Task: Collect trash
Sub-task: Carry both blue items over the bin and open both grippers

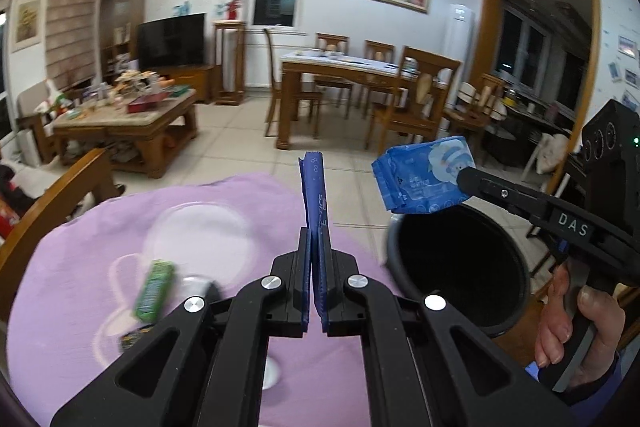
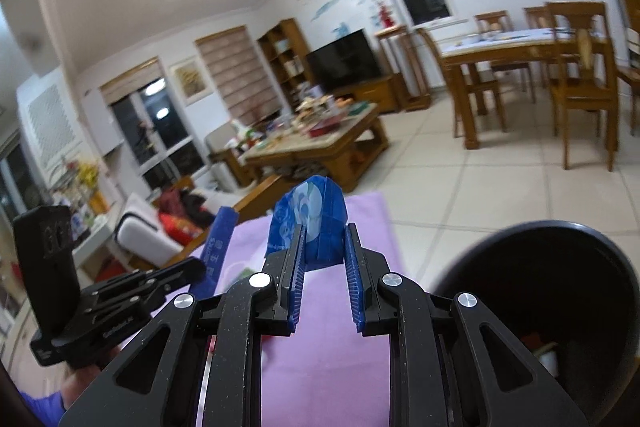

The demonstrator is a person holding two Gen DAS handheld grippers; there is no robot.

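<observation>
The right gripper [image 1: 460,175] carries a small label reading "DAS" on its black arm. Print on both blue wrappers [image 1: 316,203] is too blurred to read.

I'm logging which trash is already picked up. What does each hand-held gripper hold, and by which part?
Left hand-held gripper: flat dark-blue wrapper, pinched at its lower end. Right hand-held gripper: light-blue packet, clamped across its lower sides.
</observation>
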